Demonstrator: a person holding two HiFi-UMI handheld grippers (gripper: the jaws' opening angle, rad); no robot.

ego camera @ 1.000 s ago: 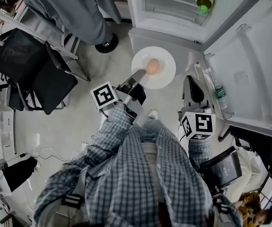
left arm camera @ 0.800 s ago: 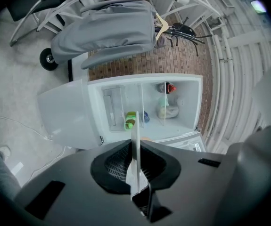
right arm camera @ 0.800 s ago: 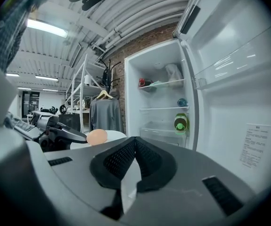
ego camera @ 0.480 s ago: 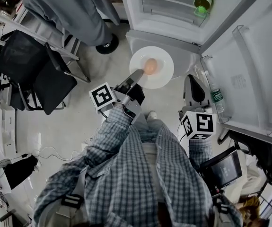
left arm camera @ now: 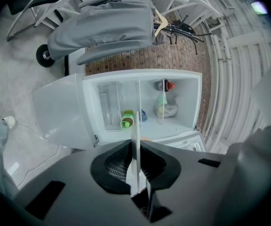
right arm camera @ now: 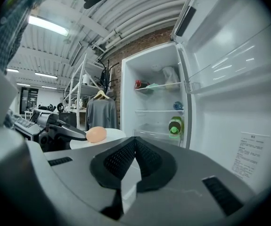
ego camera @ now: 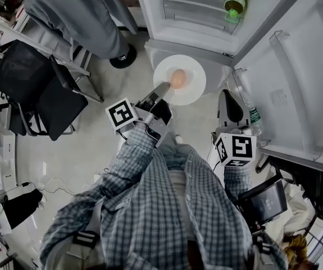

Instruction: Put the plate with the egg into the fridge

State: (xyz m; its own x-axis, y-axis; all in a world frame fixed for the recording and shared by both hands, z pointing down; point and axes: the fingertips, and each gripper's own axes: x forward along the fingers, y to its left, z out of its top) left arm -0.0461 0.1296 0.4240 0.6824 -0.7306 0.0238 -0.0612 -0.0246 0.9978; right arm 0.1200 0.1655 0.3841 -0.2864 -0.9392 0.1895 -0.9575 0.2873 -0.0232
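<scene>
In front of the open fridge [ego camera: 195, 16], my left hand-held gripper [ego camera: 162, 89] clamps the plate [ego camera: 196, 72] by its near rim, level so the egg [ego camera: 178, 78] won't roll; my right hand-held gripper [ego camera: 227, 98] hangs closed, empty, beside the door [ego camera: 296, 66].

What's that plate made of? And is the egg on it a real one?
The plate looks like glazed ceramic, or maybe hard plastic: it is plain white and smooth, with a thin, stiff rim. The egg looks real, with a dull, pale brown shell, but a fake can't be ruled out.
</scene>
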